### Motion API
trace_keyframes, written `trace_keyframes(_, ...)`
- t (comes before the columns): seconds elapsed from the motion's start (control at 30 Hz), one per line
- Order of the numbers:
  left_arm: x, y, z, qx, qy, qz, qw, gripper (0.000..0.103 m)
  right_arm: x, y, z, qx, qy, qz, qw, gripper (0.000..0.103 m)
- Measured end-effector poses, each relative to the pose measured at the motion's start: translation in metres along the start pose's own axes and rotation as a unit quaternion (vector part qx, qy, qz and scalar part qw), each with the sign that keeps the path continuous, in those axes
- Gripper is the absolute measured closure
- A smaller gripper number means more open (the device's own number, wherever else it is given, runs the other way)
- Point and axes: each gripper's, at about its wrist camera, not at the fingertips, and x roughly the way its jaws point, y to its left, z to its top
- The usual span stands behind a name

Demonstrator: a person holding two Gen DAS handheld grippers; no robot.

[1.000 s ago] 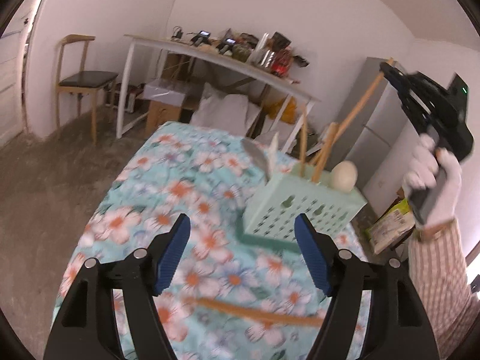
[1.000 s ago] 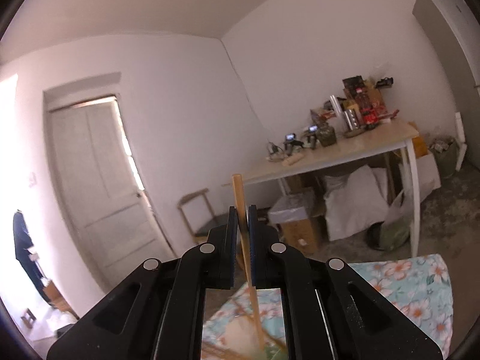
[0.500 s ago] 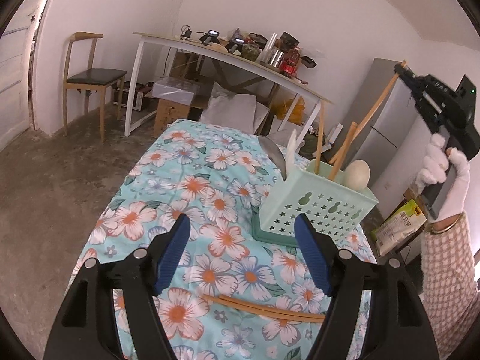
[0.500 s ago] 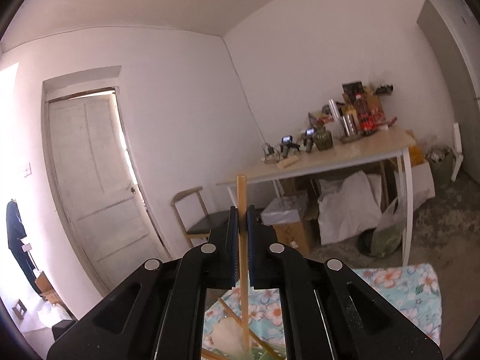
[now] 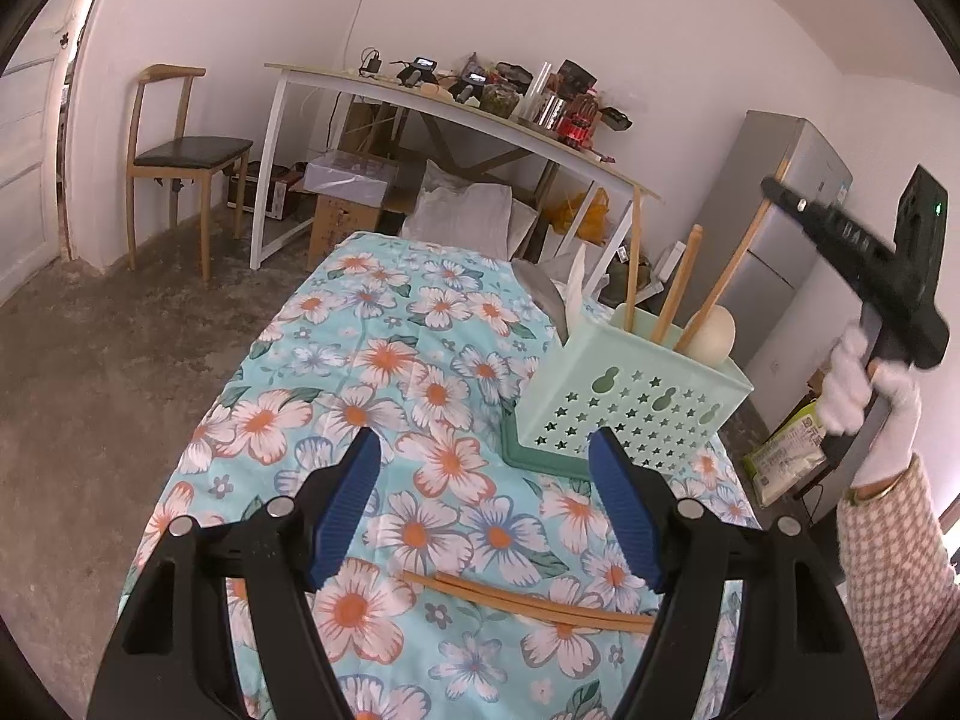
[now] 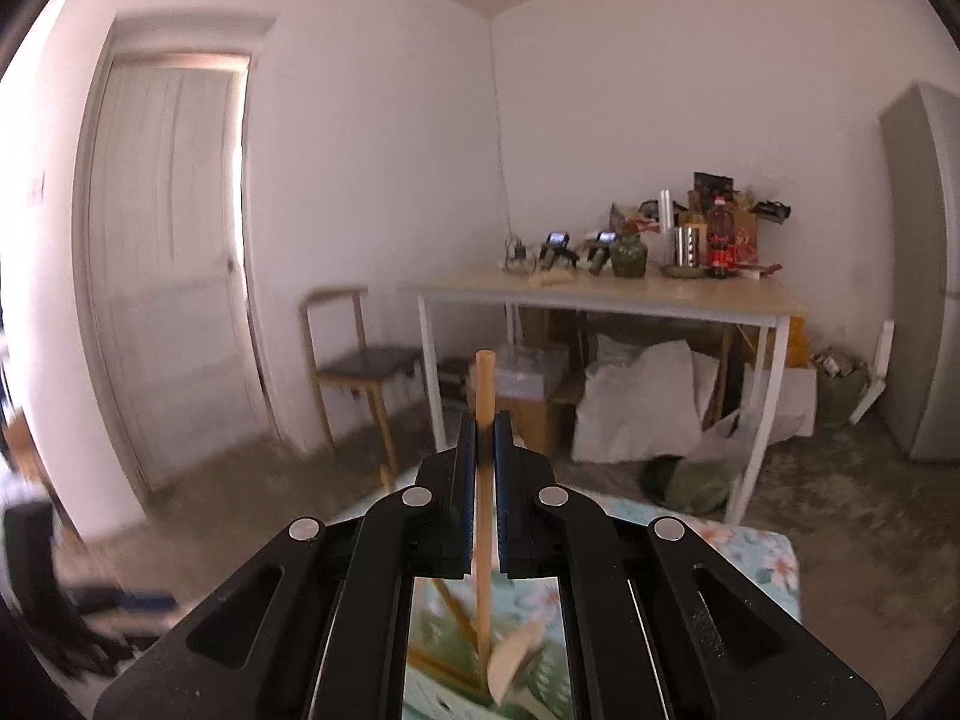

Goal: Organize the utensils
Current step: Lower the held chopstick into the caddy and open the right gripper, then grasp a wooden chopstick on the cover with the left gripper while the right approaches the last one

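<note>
Right wrist view shows the right hand-held gripper (image 6: pixel 485 450) clamped shut on a wooden chopstick (image 6: pixel 483 480), whose long axis runs nearly upright, top end poking above the jaws and lower end dipping into the mint utensil basket (image 5: pixel 630 402) below and just ahead of the fingers. From the left side, that stick leans, upper end tilted toward the right hand-held gripper. The left hand-held gripper (image 5: pixel 483 510) hangs open and empty, a pair of chopsticks (image 5: pixel 528 597) lying crosswise on the floral worktop (image 5: pixel 390 360) just beneath its fingertips. Released while leaning, the stick could likely tip out over the rim, or jam against the egg-shaped handle (image 5: pixel 714 336) and spoons already standing there.
</note>
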Motion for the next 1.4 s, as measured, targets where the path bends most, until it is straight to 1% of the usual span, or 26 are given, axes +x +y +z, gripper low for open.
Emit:
trace_keyframes(0.07, -0.001, 0.000, -0.001, 0.000, 0.000, 0.000, 1.0000, 0.033, -0.001, 0.005, -0.007, -0.015, 0.014, -0.008, 1.000, 0.088)
trace_keyframes(0.1, -0.001, 0.000, -0.001, 0.000, -0.001, 0.000, 1.0000, 0.033, -0.004, 0.006, -0.009, -0.019, 0.017, -0.013, 1.000, 0.075)
trace_keyframes(0.13, -0.001, 0.000, -0.001, 0.001, -0.001, 0.000, 1.0000, 0.033, -0.007, 0.005, -0.009, -0.018, 0.016, -0.015, 1.000, 0.066)
trace_keyframes(0.3, -0.002, 0.000, -0.003, 0.001, 0.001, 0.001, 1.0000, 0.033, -0.036, -0.010, -0.006, 0.021, 0.001, -0.020, 1.000, 0.059)
trace_keyframes(0.43, -0.006, -0.001, -0.006, 0.000, 0.002, 0.002, 1.0000, 0.033, -0.068, -0.021, -0.011, 0.062, -0.007, -0.023, 0.998, 0.056)
trace_keyframes(0.57, -0.011, -0.001, -0.011, -0.001, 0.004, 0.003, 1.0000, 0.033, -0.095, -0.022, -0.029, 0.097, 0.008, -0.022, 0.995, 0.052)
trace_keyframes(0.63, -0.012, 0.000, -0.013, -0.002, 0.007, 0.005, 1.0000, 0.033, -0.102, -0.019, -0.043, 0.116, 0.027, -0.012, 0.993, 0.044)
trace_keyframes(0.67, -0.013, 0.001, -0.015, -0.004, 0.010, 0.007, 0.9999, 0.033, -0.104, -0.016, -0.052, 0.123, 0.042, -0.006, 0.991, 0.043)
trace_keyframes(0.73, -0.009, 0.004, -0.016, -0.009, 0.019, 0.010, 0.9997, 0.033, -0.100, -0.009, -0.073, 0.131, 0.083, 0.000, 0.988, 0.034)
trace_keyframes(0.8, -0.005, 0.007, -0.019, -0.016, 0.030, 0.013, 0.9993, 0.033, -0.094, 0.000, -0.097, 0.136, 0.125, -0.006, 0.983, 0.030)
trace_keyframes(0.83, -0.002, 0.008, -0.022, -0.020, 0.039, 0.015, 0.9989, 0.033, -0.089, 0.006, -0.116, 0.140, 0.157, -0.012, 0.978, 0.029)
trace_keyframes(0.87, 0.000, 0.010, -0.025, -0.025, 0.048, 0.015, 0.9984, 0.033, -0.086, 0.009, -0.128, 0.146, 0.174, -0.013, 0.974, 0.029)
trace_keyframes(0.9, 0.003, 0.010, -0.027, -0.028, 0.055, 0.014, 0.9980, 0.033, -0.081, 0.012, -0.145, 0.157, 0.201, -0.015, 0.967, 0.029)
trace_keyframes(0.93, 0.007, 0.011, -0.030, -0.034, 0.066, 0.011, 0.9972, 0.033, -0.077, 0.014, -0.157, 0.166, 0.218, -0.018, 0.962, 0.029)
trace_keyframes(1.0, 0.016, 0.012, -0.040, -0.054, 0.094, -0.002, 0.9941, 0.035, -0.073, 0.013, -0.181, 0.193, 0.249, -0.022, 0.949, 0.029)
trace_keyframes(1.03, 0.022, 0.013, -0.046, -0.070, 0.112, -0.015, 0.9911, 0.036, -0.072, 0.012, -0.189, 0.205, 0.257, -0.023, 0.944, 0.029)
trace_keyframes(1.1, 0.033, 0.012, -0.058, -0.090, 0.143, -0.036, 0.9850, 0.045, -0.071, 0.008, -0.205, 0.232, 0.271, -0.027, 0.934, 0.029)
trace_keyframes(1.13, 0.039, 0.011, -0.065, -0.099, 0.158, -0.046, 0.9814, 0.047, -0.069, 0.005, -0.212, 0.249, 0.279, -0.028, 0.927, 0.029)
trace_keyframes(1.2, 0.048, 0.008, -0.076, -0.118, 0.183, -0.070, 0.9734, 0.056, -0.068, 0.003, -0.220, 0.263, 0.289, -0.027, 0.920, 0.029)
trace_keyframes(1.3, 0.061, 0.008, -0.086, -0.144, 0.206, -0.090, 0.9637, 0.060, -0.066, 0.000, -0.228, 0.268, 0.296, -0.029, 0.916, 0.029)
trace_keyframes(1.4, 0.072, 0.019, -0.093, -0.195, 0.205, -0.115, 0.9522, 0.062, -0.070, -0.003, -0.231, 0.275, 0.296, -0.025, 0.914, 0.029)
